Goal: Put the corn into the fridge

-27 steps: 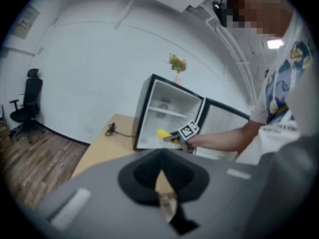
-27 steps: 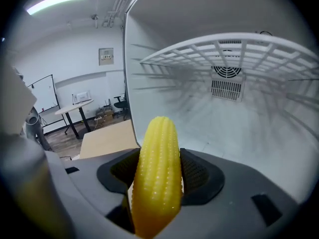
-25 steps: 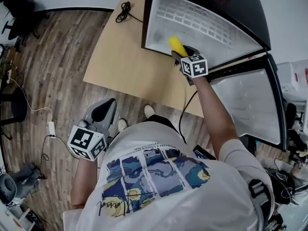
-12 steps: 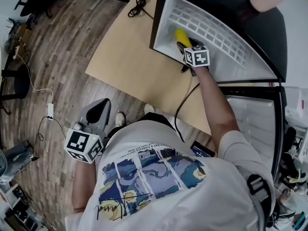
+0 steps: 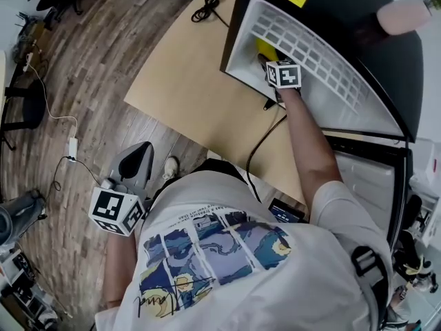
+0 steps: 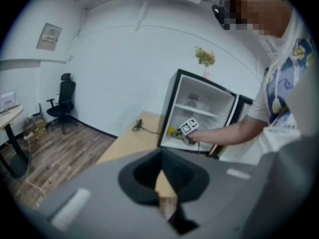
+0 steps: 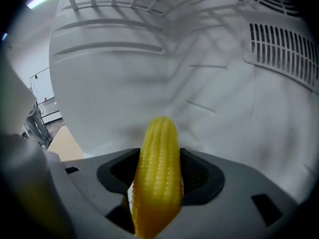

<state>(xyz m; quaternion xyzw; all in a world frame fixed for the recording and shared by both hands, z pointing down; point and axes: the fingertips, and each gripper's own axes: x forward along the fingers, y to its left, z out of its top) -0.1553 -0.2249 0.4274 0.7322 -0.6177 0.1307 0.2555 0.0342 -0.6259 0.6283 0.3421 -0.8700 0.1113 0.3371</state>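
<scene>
The right gripper (image 7: 159, 171) pinched a yellow corn cob (image 5: 264, 47) inside the open white fridge (image 5: 331, 67). The left gripper (image 6: 162, 183) hung low, jaws pressed together, empty.

The right gripper (image 5: 268, 58) now reaches deeper into the fridge (image 5: 236, 33) than a second ago. Then the corn (image 5: 264, 47) stood out in full at the front of the compartment. Now it lies farther in, partly under the edge of the wire shelf (image 5: 313, 47), and only a short yellow stretch shows in the head view. The person's arm (image 5: 303, 136) stretches out longer.
</scene>
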